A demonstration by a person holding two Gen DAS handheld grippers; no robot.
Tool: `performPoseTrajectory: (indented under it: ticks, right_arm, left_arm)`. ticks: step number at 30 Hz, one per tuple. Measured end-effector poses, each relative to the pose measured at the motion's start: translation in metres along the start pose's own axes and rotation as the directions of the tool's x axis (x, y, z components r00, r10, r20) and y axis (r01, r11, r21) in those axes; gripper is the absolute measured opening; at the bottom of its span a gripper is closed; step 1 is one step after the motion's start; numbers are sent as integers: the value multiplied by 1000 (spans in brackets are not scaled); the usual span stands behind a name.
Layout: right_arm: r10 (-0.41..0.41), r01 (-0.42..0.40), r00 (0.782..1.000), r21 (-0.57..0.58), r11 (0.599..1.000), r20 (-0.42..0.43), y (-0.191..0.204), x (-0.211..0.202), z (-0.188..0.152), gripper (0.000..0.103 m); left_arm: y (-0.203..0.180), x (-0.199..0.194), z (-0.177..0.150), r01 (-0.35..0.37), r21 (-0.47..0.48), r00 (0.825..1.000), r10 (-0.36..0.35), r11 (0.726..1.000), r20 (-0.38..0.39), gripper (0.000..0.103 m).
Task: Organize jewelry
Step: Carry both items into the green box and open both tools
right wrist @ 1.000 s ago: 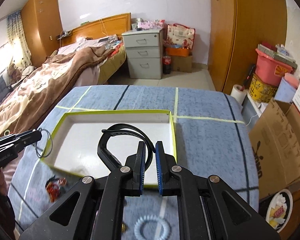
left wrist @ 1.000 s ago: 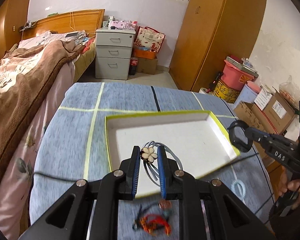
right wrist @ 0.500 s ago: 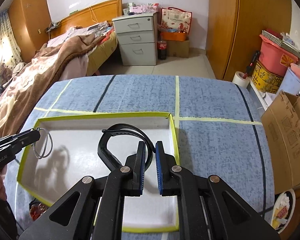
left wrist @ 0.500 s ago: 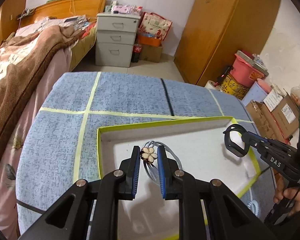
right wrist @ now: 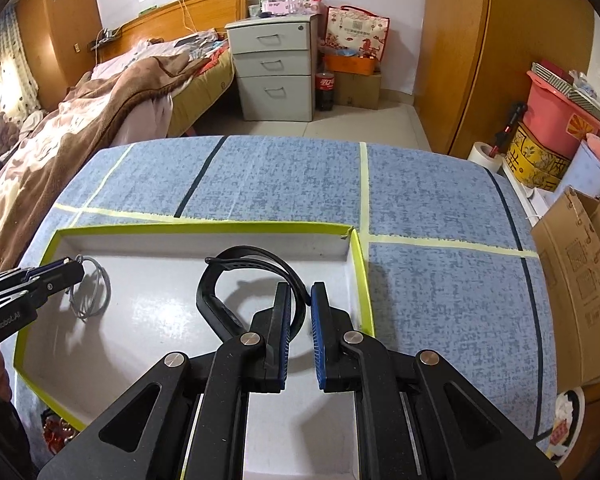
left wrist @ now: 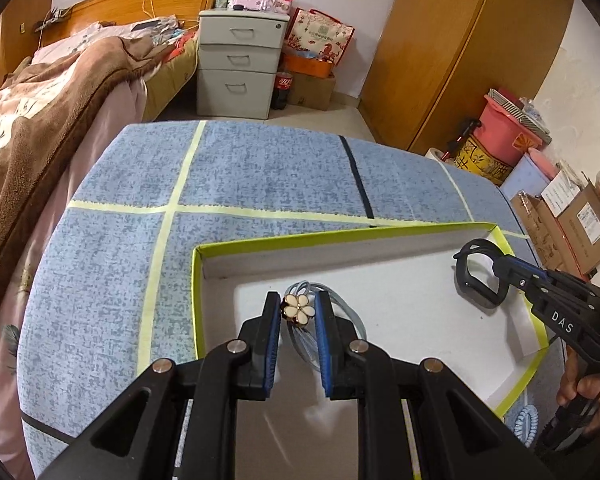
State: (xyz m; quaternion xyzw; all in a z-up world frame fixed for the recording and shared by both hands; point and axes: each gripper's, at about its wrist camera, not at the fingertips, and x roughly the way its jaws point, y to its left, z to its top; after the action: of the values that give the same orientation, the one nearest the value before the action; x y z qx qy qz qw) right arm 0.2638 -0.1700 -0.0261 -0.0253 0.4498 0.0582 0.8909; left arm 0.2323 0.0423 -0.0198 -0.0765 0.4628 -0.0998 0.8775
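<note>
Tray (right wrist: 358, 264), white, green-rimmed, on my table. Right gripper (right wrist: 301, 300) pinches black wristband (right wrist: 216, 300) over it; left gripper (left wrist: 299, 312) clamps flower hair tie (left wrist: 298, 310). I'd lower both before releasing, well apart.

A white tray (left wrist: 440, 240) with lime-green rim sits on a mottled blue cloth (left wrist: 260, 168) crossed by pale yellow stripes.

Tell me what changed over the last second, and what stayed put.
Both grippers came forward and down over the white tray. The left gripper carried the flower hair tie in; the right gripper brought the black watch band. Unchanged: both grips stay clamped, nothing released, and the tray hasn't moved.
</note>
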Motion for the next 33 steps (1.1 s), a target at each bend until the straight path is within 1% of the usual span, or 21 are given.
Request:
performPoseTrajectory:
  ticks: [12, 15, 16, 17, 19, 22, 23, 24, 25, 26, 27, 30, 33]
  right_arm:
    - [-4, 4, 1000, 2, 1000, -15, -2, 7, 0, 11]
    - [-6, 6, 1000, 5, 1000, -17, -3, 9, 0, 11]
    - [-8, 8, 1000, 3, 1000, -18, -3, 9, 0, 11]
    - [-10, 10, 1000, 1, 1000, -17, -3, 9, 0, 11]
    - [-8, 8, 1000, 0, 1000, -16, -2, 9, 1, 14]
    - [-7, 7, 1000, -4, 1000, -5, -1, 7, 1, 17]
    - [-4, 4, 1000, -5, 1000, -1, -1, 6, 1, 21]
    - [-1, 1, 1000, -5, 1000, 2, -1, 5, 1, 27]
    - [2, -2, 1000, -5, 1000, 6, 0, 3, 1, 31]
    - [6, -6, 1000, -5, 1000, 12, 0, 1, 1, 36]
    - [12, -12, 1000, -5, 1000, 19, 0, -2, 0, 38]
    - [28, -28, 999, 0, 1000, 40, 1, -12, -1, 38]
    - [35, -35, 997, 3, 999, 64, 1, -26, -3, 38]
  left_arm:
    - [1, 4, 1, -4, 1, 1000, 4, 1000, -2, 18]
    - [0, 5, 1, -1, 0, 1000, 1, 1000, -3, 20]
    - [0, 5, 1, -4, 1, 1000, 4, 1000, -2, 25]
    - [-1, 4, 1, -7, 5, 1000, 7, 1000, 2, 32]
    - [-2, 3, 2, 6, 2, 1000, -6, 1000, 4, 35]
    - [-1, 3, 3, 9, -5, 1000, -9, 1000, 5, 37]
    - [-2, 2, 2, 10, -4, 1000, -10, 1000, 4, 38]
    - [-2, 2, 3, 10, -4, 1000, -10, 1000, 5, 39]
    - [-2, 0, 2, 7, -3, 1000, -7, 1000, 7, 44]
    - [-2, -2, 2, 7, -2, 1000, -7, 1000, 12, 49]
    - [-2, -5, 2, 10, -4, 1000, -10, 1000, 19, 50]
    - [1, -16, 1, 15, -22, 999, -14, 1000, 44, 50]
    - [0, -31, -3, 12, -21, 997, -10, 1000, 72, 51]
